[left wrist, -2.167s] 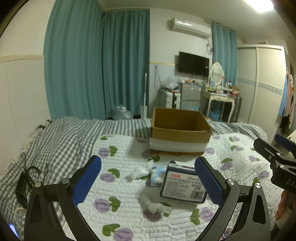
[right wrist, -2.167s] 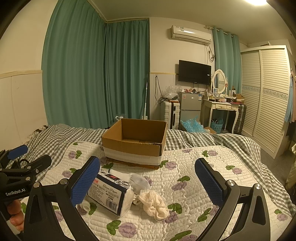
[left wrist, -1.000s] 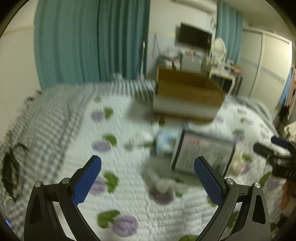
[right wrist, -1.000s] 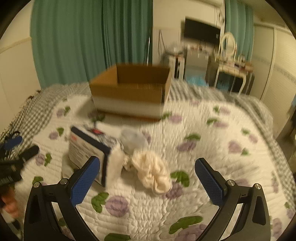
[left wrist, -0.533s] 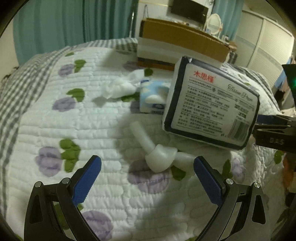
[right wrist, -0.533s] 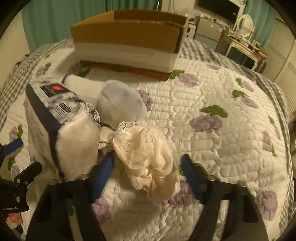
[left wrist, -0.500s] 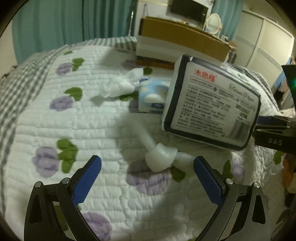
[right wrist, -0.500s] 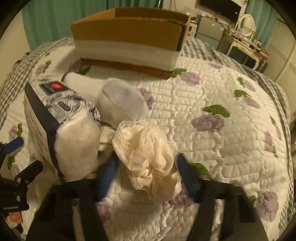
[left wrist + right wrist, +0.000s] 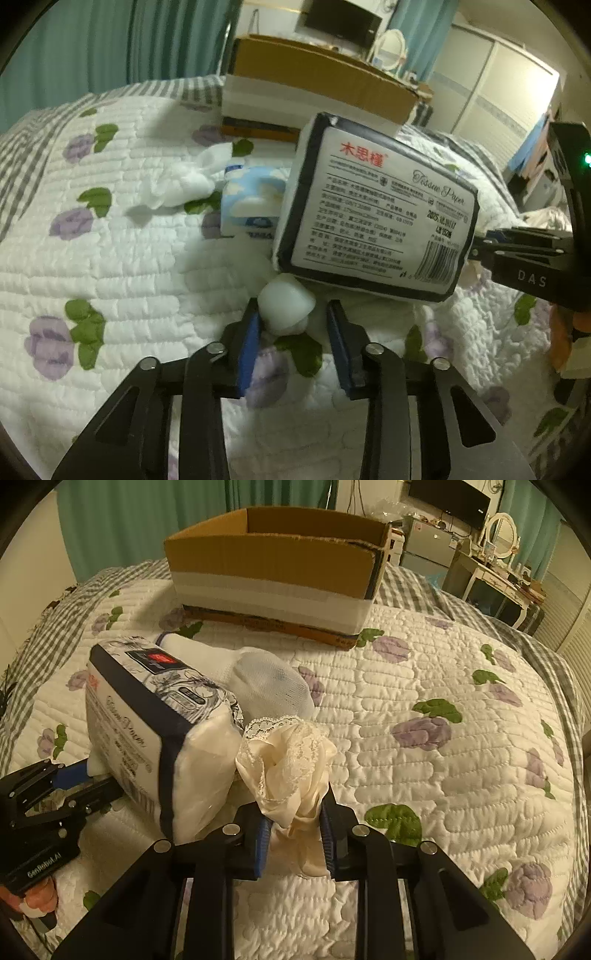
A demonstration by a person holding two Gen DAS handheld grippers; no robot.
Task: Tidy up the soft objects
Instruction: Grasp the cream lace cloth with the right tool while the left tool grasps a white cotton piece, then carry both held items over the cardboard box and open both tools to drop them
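Right gripper [image 9: 293, 834] pinches my cream lace cloth [image 9: 286, 760] on the quilt [image 9: 443, 738]; left gripper [image 9: 293, 341] is narrowed around a white sock [image 9: 286, 304]. One tissue pack [image 9: 373, 221] crowds both, one cardboard box [image 9: 273, 565] sits beyond.

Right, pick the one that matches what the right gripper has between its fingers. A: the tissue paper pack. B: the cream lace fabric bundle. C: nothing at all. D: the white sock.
B: in the right wrist view the right gripper has its blue pads pressed on both sides of the cream lace fabric bundle, while the tissue paper pack sits just to its left, outside the fingers.
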